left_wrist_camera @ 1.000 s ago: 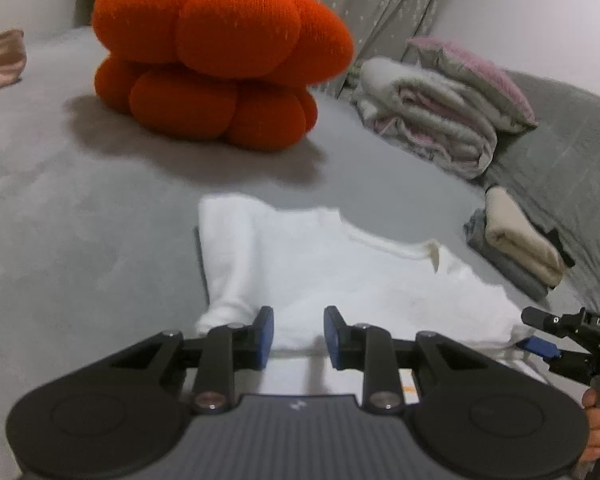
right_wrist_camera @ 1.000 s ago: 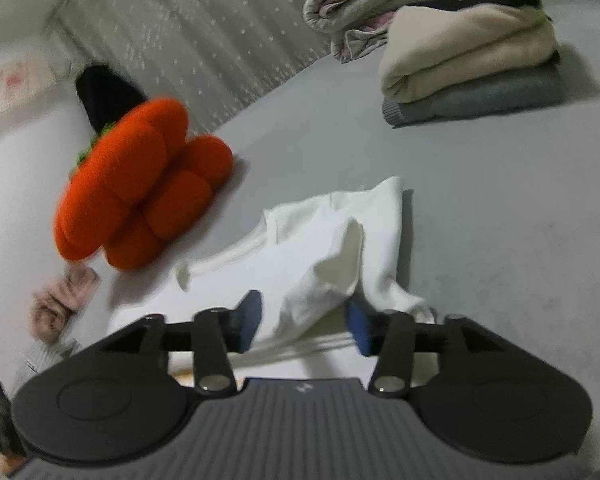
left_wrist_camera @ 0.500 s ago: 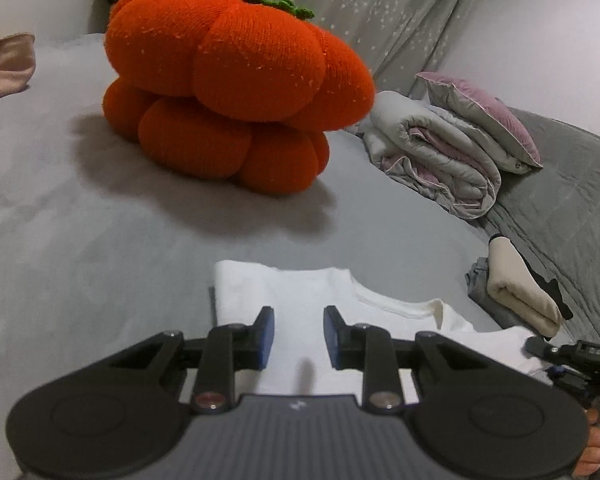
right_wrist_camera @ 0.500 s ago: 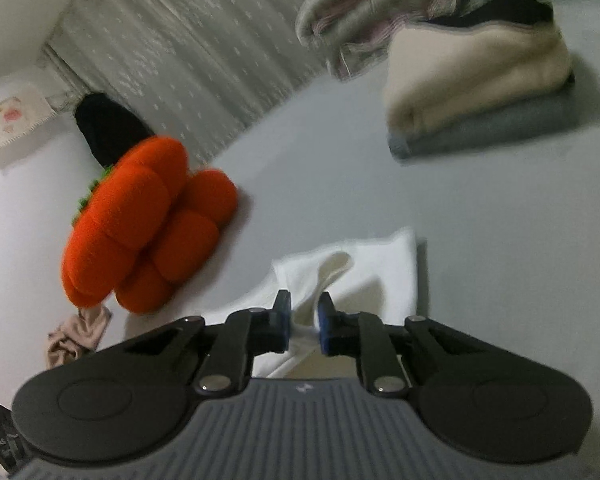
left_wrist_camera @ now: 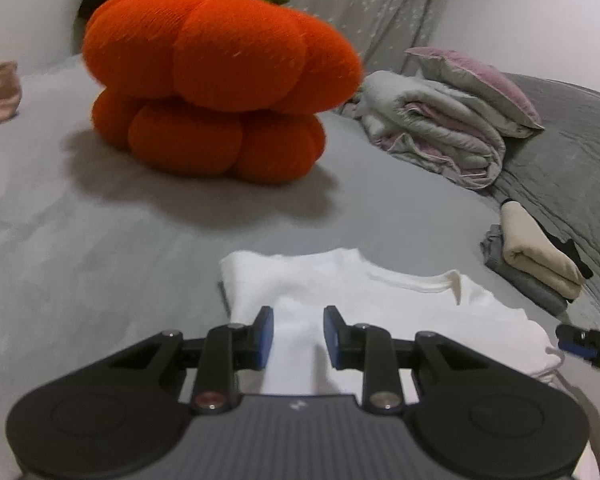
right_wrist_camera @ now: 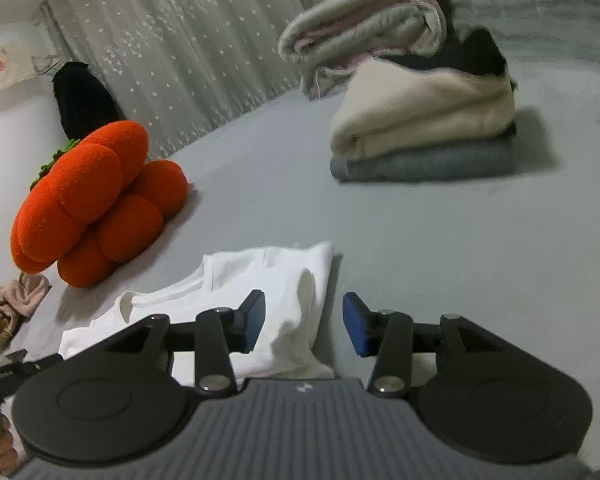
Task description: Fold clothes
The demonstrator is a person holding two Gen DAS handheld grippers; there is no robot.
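The white shirt [left_wrist_camera: 380, 304] lies flat on the grey bed [left_wrist_camera: 100, 248], at the near edge, partly folded. The left gripper [left_wrist_camera: 299, 334] hovers over the shirt's left part, fingers narrowly apart, gripping nothing. The right gripper [right_wrist_camera: 304, 326] is spread wide over its right edge, empty. An orange pumpkin cushion [left_wrist_camera: 220, 80] sits far left; folded clothes [right_wrist_camera: 424, 136] stack far right.

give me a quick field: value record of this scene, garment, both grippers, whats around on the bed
surface: grey bed cover
garment: white top, lying flat, sleeves folded in
left gripper: open, over the garment's near edge, gripping nothing
right gripper: open wide, above the garment's right side, gripping nothing
folded pile: cream piece on a grey piece, beyond the garment to the right
bedding: rolled blanket with a pillow on top
cushion: orange pumpkin cushion, behind the garment
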